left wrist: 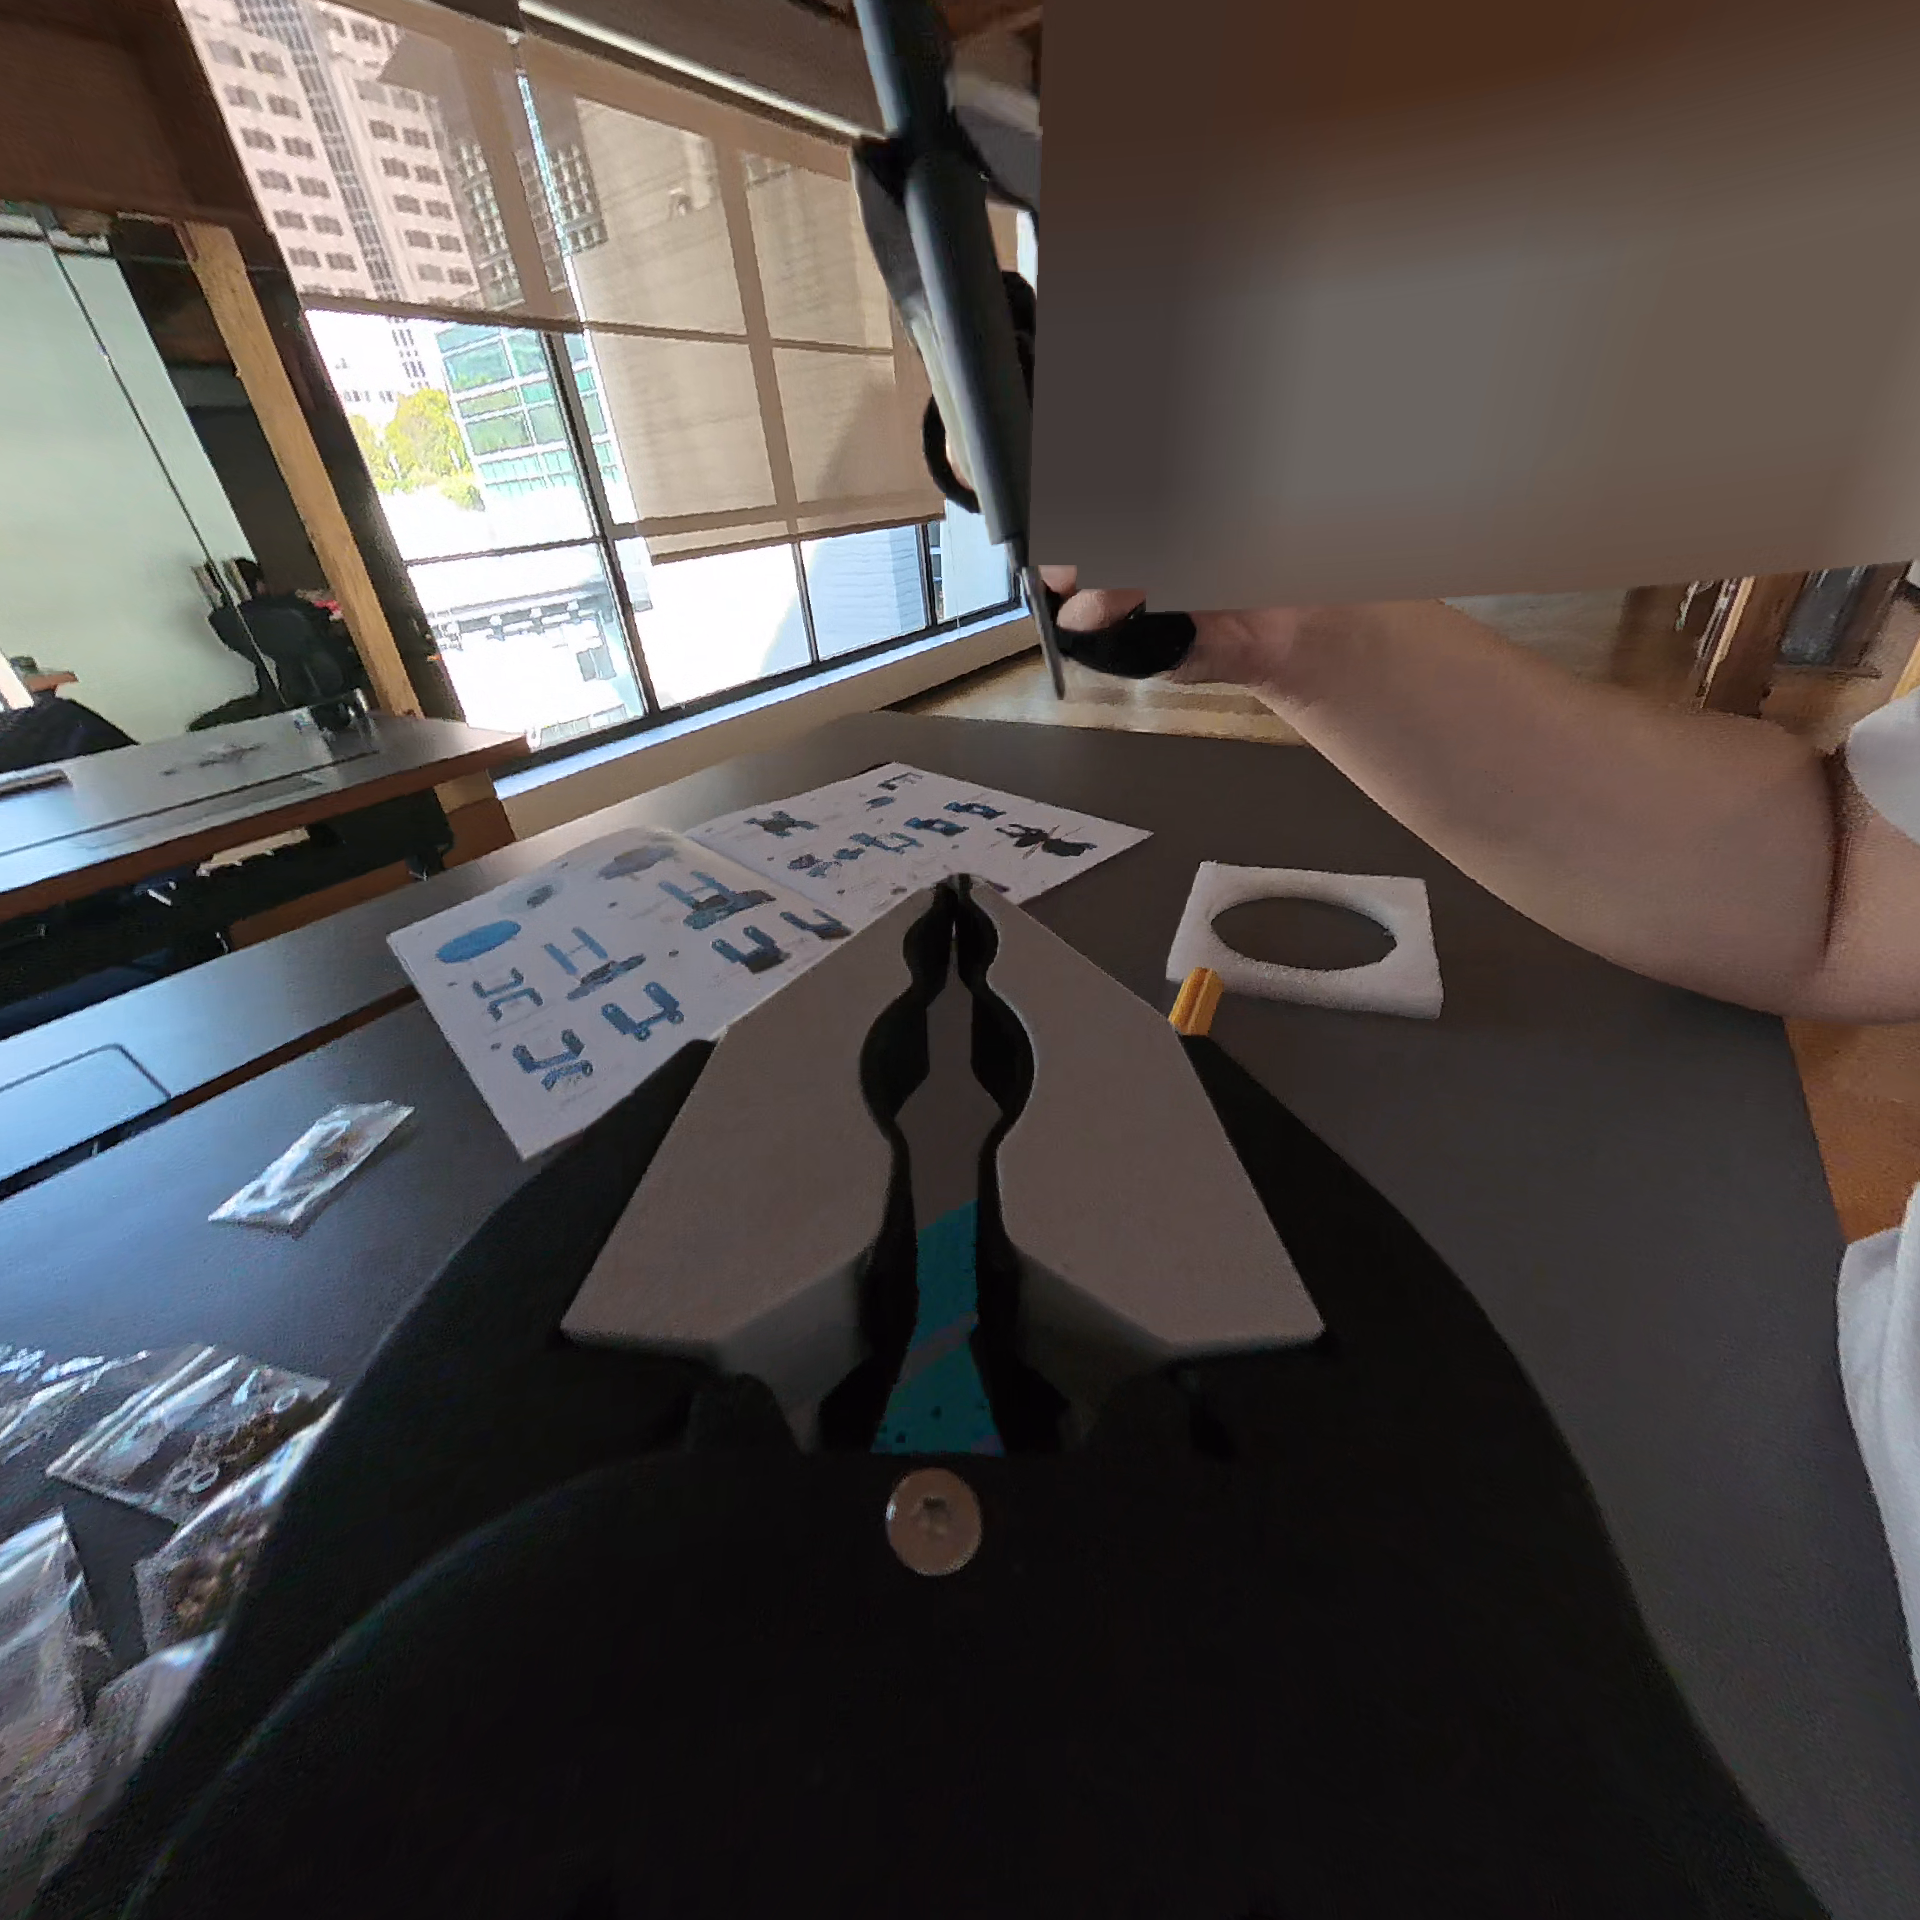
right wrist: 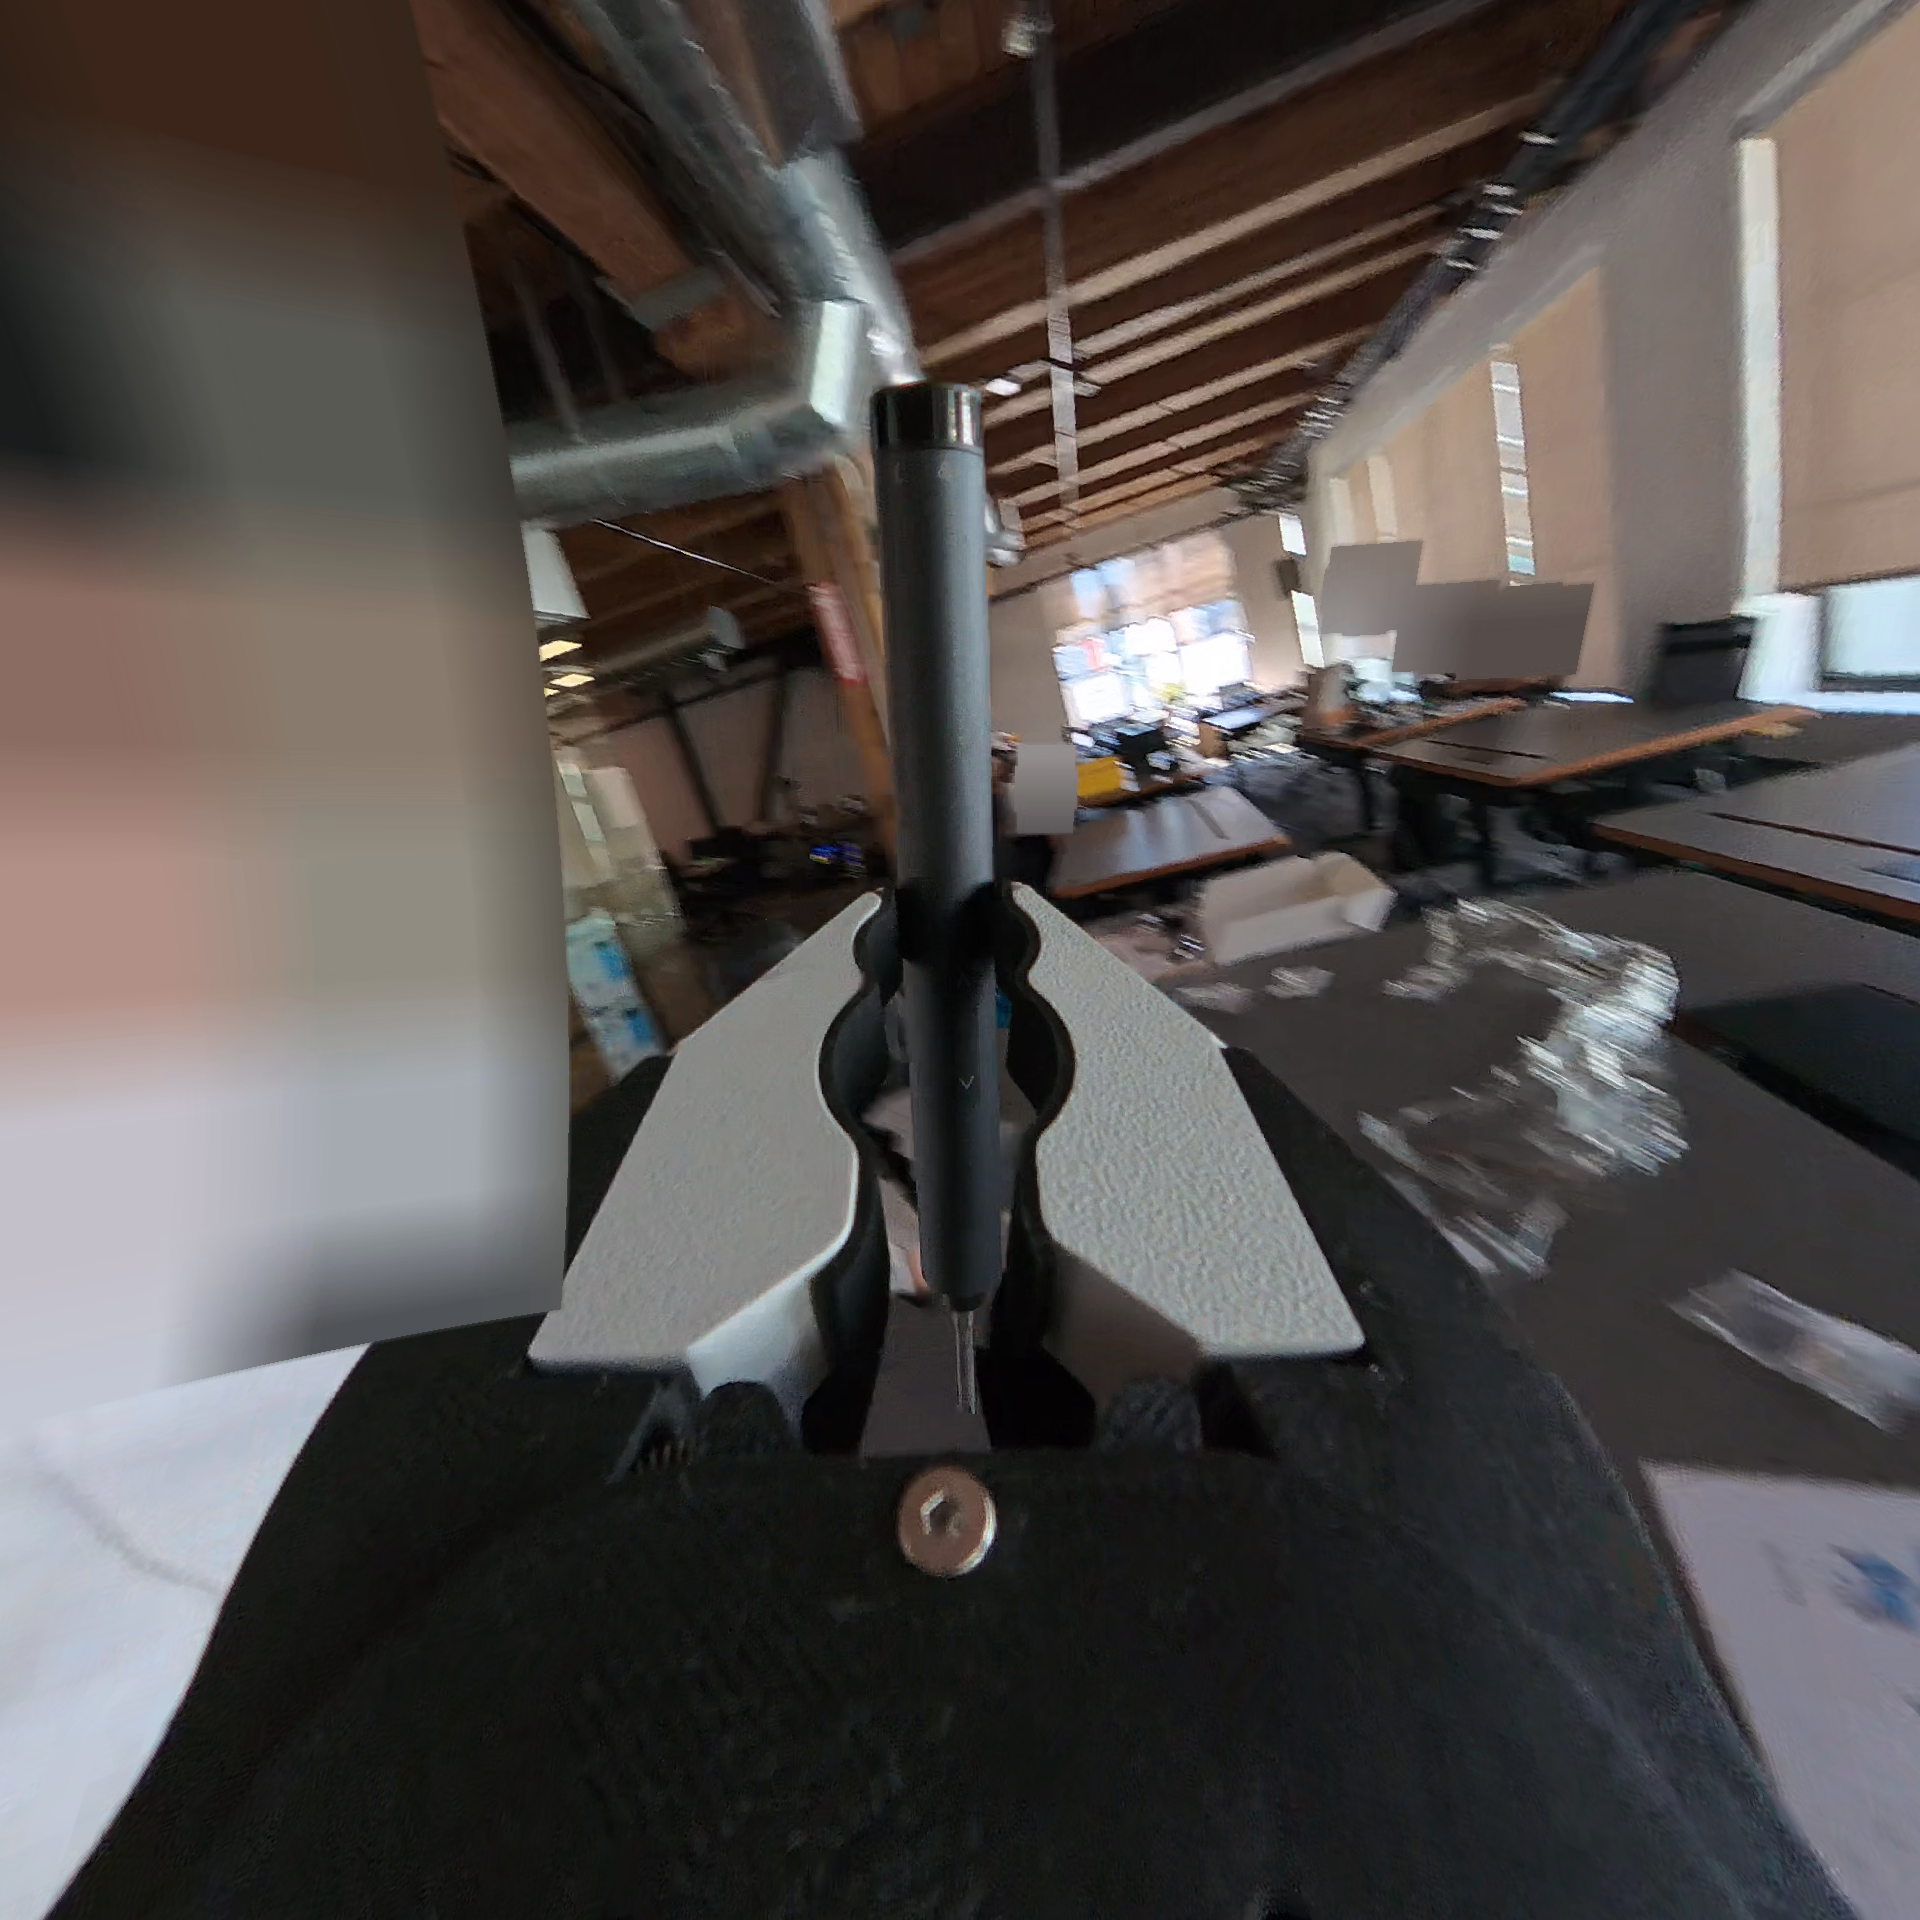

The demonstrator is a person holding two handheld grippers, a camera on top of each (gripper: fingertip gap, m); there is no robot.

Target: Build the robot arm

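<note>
Right gripper (right wrist: 940, 925) clamped on slim grey screwdriver (right wrist: 940, 831), bit pointing back toward camera, raised well above desk (left wrist: 1455, 1143); left gripper (left wrist: 961, 894) pressed together, empty, over open instruction booklet (left wrist: 644, 935); best kept firm, steady.
</note>
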